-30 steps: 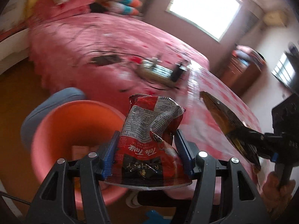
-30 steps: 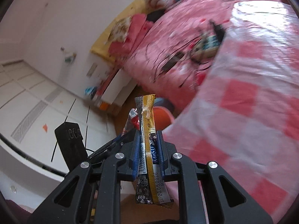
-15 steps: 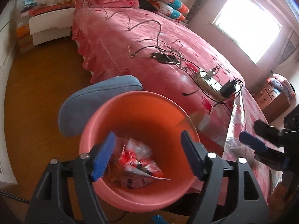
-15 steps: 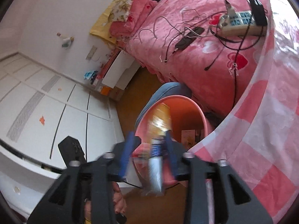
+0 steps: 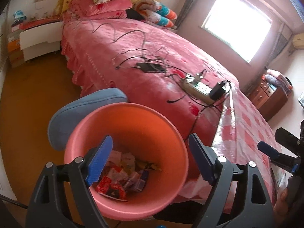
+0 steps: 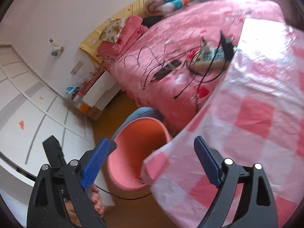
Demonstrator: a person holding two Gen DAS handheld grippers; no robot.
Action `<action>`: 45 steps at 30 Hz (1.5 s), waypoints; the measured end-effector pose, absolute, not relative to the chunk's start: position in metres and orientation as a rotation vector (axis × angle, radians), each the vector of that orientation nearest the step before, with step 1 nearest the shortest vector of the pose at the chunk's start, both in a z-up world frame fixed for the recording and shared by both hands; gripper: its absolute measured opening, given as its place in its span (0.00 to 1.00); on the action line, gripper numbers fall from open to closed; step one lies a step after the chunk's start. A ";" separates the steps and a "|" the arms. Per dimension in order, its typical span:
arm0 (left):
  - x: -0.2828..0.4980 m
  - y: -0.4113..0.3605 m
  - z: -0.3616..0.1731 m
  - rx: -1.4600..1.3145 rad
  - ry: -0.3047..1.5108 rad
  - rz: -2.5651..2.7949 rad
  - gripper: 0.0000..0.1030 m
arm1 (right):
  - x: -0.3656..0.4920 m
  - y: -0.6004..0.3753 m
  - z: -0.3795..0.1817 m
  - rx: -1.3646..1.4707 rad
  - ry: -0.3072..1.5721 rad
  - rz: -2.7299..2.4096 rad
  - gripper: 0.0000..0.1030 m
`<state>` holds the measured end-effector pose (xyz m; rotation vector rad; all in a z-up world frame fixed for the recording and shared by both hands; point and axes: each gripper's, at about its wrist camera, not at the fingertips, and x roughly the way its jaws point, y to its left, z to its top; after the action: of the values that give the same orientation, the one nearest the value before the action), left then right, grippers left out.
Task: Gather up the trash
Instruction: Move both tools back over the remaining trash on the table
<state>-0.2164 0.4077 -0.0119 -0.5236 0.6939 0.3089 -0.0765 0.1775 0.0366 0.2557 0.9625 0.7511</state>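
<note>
The orange-pink waste bin [image 5: 133,125] stands on the floor beside the table. Several wrappers lie at its bottom, among them a red snack packet [image 5: 112,186]. My left gripper [image 5: 150,161] hangs right over the bin's mouth; its jaws are opening and nothing is between the blue pads. My right gripper [image 6: 151,161] hovers above the table corner and the bin [image 6: 140,133]; its jaws are opening too, with nothing between them. The right gripper's blue fingertip [image 5: 266,150] shows at the right edge of the left wrist view.
A table under a pink checked plastic cloth [image 6: 256,117] stands right of the bin. A blue cushion [image 5: 83,110] sits behind the bin. The pink bed [image 5: 133,47] carries cables and a power strip [image 5: 197,89]. A white nightstand [image 5: 39,39] and a wooden dresser [image 5: 269,96] stand farther off.
A second ago the left gripper held the red snack packet and the right held yellow sachets. Both let go over the bin, and both pairs of jaws have spread wide.
</note>
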 end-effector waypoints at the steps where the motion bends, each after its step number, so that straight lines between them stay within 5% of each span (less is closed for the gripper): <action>1: -0.214 0.404 -0.011 -0.517 0.695 0.295 0.80 | -0.079 0.172 0.038 0.243 0.942 0.738 0.87; 45: -0.162 0.180 0.035 -0.217 0.765 -0.187 0.81 | -0.099 -0.032 0.059 0.282 0.697 0.367 0.91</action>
<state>-0.1623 0.1796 0.0349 -0.2172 0.7648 -0.1872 -0.0986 -0.0322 0.0593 0.2821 0.6972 0.3672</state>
